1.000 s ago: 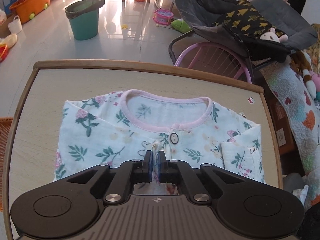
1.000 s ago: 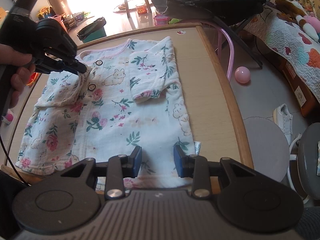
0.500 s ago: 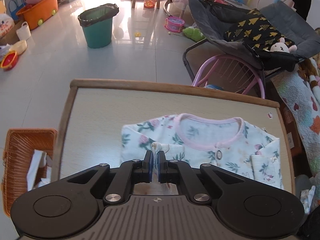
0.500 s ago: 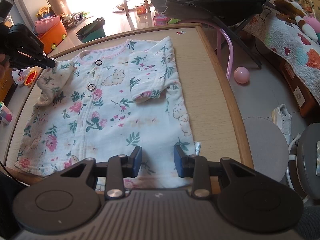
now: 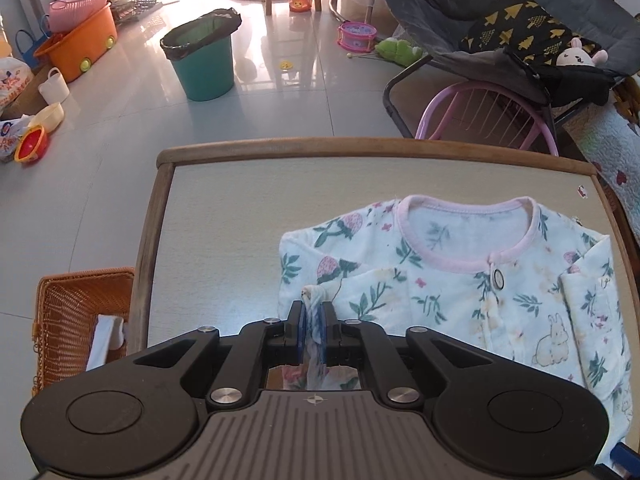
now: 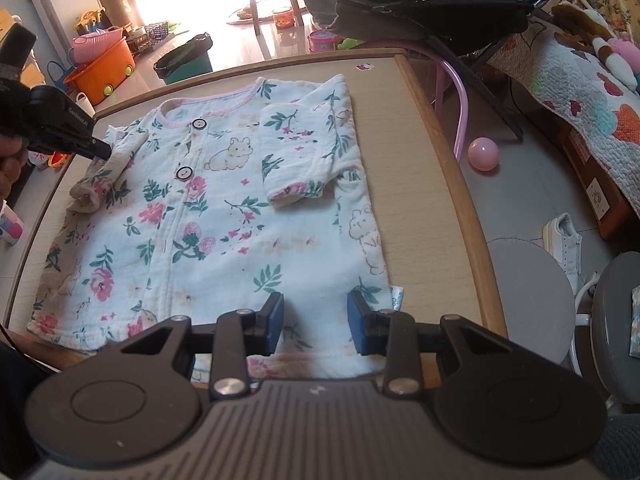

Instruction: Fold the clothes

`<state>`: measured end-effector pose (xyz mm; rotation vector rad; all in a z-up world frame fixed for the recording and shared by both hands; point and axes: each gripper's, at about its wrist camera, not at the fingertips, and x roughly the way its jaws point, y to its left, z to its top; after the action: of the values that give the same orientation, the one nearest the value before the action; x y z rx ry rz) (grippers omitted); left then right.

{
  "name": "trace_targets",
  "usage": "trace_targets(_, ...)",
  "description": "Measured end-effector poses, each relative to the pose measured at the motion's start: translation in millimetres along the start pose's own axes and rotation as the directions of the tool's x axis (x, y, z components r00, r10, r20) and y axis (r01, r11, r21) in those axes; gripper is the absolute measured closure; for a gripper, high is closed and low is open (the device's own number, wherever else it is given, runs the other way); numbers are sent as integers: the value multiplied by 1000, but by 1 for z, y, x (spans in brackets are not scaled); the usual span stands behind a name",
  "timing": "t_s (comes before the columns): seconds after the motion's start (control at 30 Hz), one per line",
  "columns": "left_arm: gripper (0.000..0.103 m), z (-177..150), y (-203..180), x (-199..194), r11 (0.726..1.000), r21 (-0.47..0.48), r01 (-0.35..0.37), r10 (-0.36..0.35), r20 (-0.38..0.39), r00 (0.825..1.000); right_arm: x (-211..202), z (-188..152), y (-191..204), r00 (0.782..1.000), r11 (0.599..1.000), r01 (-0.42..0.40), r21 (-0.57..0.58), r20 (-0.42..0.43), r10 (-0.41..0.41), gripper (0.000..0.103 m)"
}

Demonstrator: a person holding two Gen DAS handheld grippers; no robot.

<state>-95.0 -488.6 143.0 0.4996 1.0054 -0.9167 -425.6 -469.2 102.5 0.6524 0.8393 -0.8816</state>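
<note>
Left gripper (image 5: pixel 313 322) jaws just been opening a little, still pinching sleeve (image 6: pixel 105 168) of flowery baby shirt (image 6: pixel 224 216). Right gripper (image 6: pixel 316 320) jaws standing half open, empty, hovering over shirt's bottom edge on table (image 6: pixel 432 184).

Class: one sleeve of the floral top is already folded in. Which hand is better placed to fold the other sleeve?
Left. The left gripper already pinches the unfolded sleeve, its jaws just easing open. The right gripper hangs open over the hem, away from that sleeve.
</note>
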Motion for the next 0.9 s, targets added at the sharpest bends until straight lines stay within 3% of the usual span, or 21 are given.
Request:
trace_targets(0.27,89,2,14,-26,990,-126,64,-53,95,994,-1,0,-1,1000,1000,1,-2,2,-1,69)
trace_targets(0.4,88,-5,4,-49,980,-130,154,-134,151,979,-1,-1,0,1000,1000,5,-6,3,-4,69)
trace_targets(0.53,87,-21,-23,-48,964,-79,253,-244,106,964,-1,-1,2,1000,1000,12,-15,4,-12,69)
trace_targets(0.63,87,-38,-42,-33,972,-35,231,-228,58,972,0,-1,2,1000,1000,14,-20,4,-14,69)
trace_targets(0.77,87,-52,-41,-10,984,-70,165,-164,20,986,-1,-2,2,1000,1000,12,-24,5,-12,69)
trace_targets(0.9,87,-58,-25,-7,970,-131,205,-202,33,979,-1,-2,2,1000,1000,12,-26,5,-12,69)
